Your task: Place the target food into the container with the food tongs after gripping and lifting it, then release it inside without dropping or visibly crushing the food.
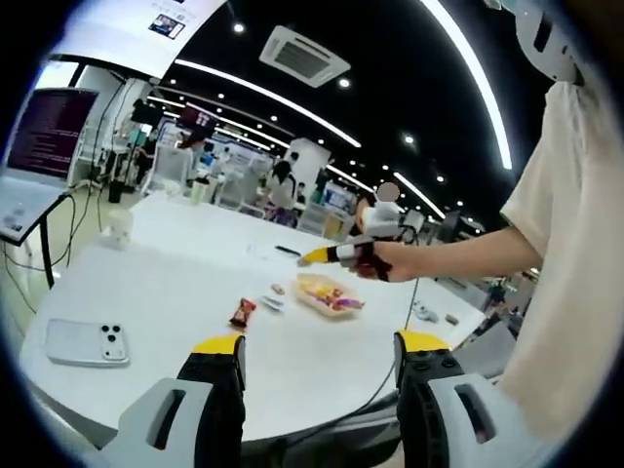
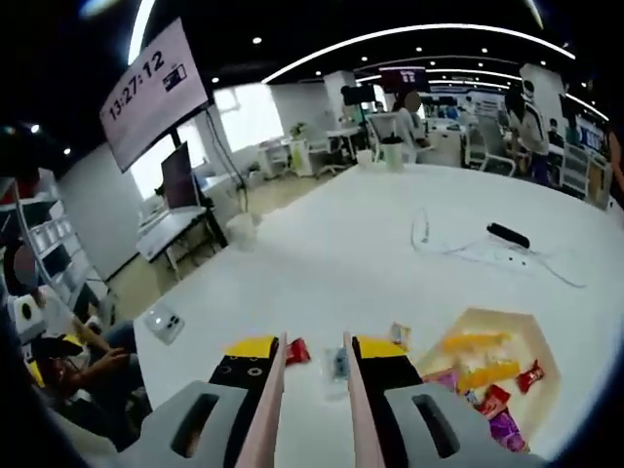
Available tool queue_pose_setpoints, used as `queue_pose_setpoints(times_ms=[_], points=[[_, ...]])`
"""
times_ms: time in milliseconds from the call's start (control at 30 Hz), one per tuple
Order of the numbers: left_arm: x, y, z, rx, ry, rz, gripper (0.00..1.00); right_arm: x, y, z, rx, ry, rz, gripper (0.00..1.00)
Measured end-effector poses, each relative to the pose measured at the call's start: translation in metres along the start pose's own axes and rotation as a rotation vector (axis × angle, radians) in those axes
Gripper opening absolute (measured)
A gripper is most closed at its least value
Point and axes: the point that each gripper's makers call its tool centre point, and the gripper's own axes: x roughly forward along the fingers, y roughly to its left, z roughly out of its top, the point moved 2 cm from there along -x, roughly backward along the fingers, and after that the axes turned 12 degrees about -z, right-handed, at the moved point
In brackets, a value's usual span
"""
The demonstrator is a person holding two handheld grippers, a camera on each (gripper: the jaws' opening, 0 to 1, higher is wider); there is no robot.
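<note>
Your right gripper point(image 2: 313, 356) has its jaws pinching a pair of pinkish food tongs point(image 2: 266, 409), whose two arms run up between the yellow tips and are still parted at the top, with nothing between them. Just past the tips on the white tabletop point(image 2: 390, 253) lie a red-wrapped snack point(image 2: 296, 351) and a small pale packet point(image 2: 338, 363); which is the target I cannot tell, so settle that before you descend. The container point(image 2: 492, 375), a shallow tray already holding bright wrappers, sits just to their right. Come down level, straddle the packet across its middle, close only until it lifts, and carry it low over the rim before easing off. Your left gripper point(image 1: 318, 349) hangs back with jaws spread and empty; a phone point(image 1: 86, 343) lies near it. Far off, a wall screen point(image 2: 146, 83) reads 13:27:12.
</note>
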Motion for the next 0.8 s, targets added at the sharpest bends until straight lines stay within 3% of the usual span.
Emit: queue_pose_setpoints(times_ms=[333, 567, 800], points=[[-0.007, 0.009, -0.006, -0.021, -0.003, 0.025, 0.61, 0.028, -0.004, -0.015, -0.013, 0.033, 0.026, 0.3], [-0.008, 0.01, -0.009, -0.026, -0.002, 0.033, 0.62, 0.034, -0.001, -0.017, -0.011, 0.041, 0.035, 0.3], [-0.012, 0.019, -0.009, -0.034, -0.009, 0.054, 0.62, 0.053, 0.017, -0.02, 0.022, 0.068, 0.069, 0.3]])
